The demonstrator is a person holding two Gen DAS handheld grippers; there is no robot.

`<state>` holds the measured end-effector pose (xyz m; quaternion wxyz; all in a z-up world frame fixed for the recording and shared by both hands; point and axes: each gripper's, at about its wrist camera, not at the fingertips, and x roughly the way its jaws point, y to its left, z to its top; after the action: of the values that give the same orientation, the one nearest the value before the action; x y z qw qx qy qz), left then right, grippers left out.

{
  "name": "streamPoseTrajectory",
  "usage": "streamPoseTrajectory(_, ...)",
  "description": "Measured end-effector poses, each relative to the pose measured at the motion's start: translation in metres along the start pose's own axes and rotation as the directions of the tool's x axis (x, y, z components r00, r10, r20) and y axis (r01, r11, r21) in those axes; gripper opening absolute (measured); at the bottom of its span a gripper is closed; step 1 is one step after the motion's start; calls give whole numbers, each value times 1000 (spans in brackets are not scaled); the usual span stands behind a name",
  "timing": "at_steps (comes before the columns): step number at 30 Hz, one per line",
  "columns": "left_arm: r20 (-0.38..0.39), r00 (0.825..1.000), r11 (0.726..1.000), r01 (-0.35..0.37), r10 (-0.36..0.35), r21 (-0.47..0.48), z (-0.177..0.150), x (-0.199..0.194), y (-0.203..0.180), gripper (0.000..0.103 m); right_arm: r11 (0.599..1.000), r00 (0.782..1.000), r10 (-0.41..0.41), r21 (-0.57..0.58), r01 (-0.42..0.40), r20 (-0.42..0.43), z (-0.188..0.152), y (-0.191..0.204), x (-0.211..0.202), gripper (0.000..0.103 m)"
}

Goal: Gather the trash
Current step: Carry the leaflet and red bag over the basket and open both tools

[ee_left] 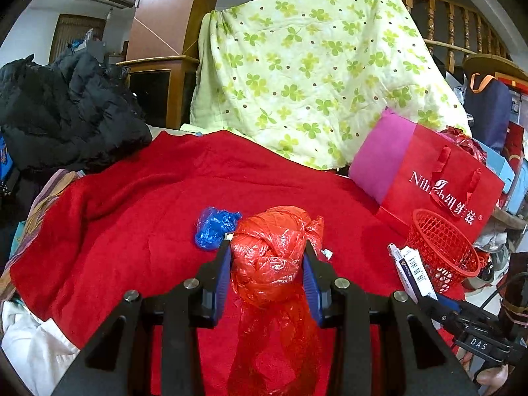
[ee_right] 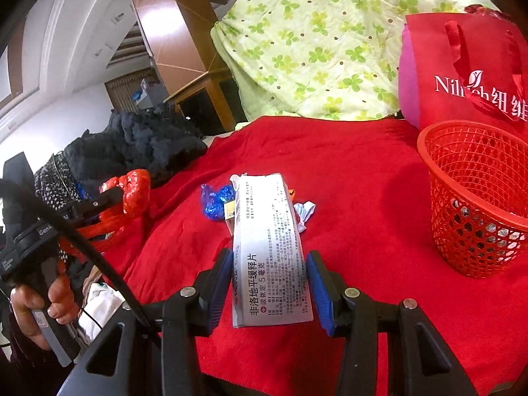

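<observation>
My left gripper (ee_left: 266, 257) is shut on a crumpled red plastic bag (ee_left: 274, 250), held above the red blanket (ee_left: 132, 204); it also shows in the right wrist view (ee_right: 135, 191). My right gripper (ee_right: 269, 280) is shut on a white medicine box (ee_right: 269, 254), also visible in the left wrist view (ee_left: 412, 272). A blue plastic wad (ee_left: 214, 226) lies on the blanket, also seen in the right wrist view (ee_right: 216, 201). A small white wrapper (ee_right: 305, 213) lies beside the box. A red mesh basket (ee_right: 478, 194) stands at right, also in the left wrist view (ee_left: 442, 247).
A red paper shopping bag (ee_left: 442, 181) and a pink cushion (ee_left: 386, 155) stand behind the basket. A green clover quilt (ee_left: 313, 66) hangs at the back. A black jacket (ee_left: 66, 112) is piled at left. White cloth (ee_left: 29, 340) lies at the blanket's near left edge.
</observation>
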<state>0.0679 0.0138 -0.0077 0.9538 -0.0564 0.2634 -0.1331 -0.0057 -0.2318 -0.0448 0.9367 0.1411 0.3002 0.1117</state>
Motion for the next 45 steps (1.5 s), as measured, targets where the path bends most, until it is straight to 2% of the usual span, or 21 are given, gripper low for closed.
streamPoseTrajectory(12,1,999,999,34,-34,36,8,-2,-24,42,1000,998,10,6,-11,63,14,-8,-19,48)
streamPoseTrajectory(25,-13,997,989,84,-83,118,21,8,-74,42,1000,989,-8,12,6,144,34,-25,-46,48)
streamPoseTrajectory(36,-39,988,975,151,-147,163,31,20,-113,42,996,978,-67,67,55,198,44,-58,-75,48)
streamPoseTrajectory(45,-66,979,956,204,-194,212,33,31,-145,42,985,960,-156,113,133,231,49,-90,-100,48)
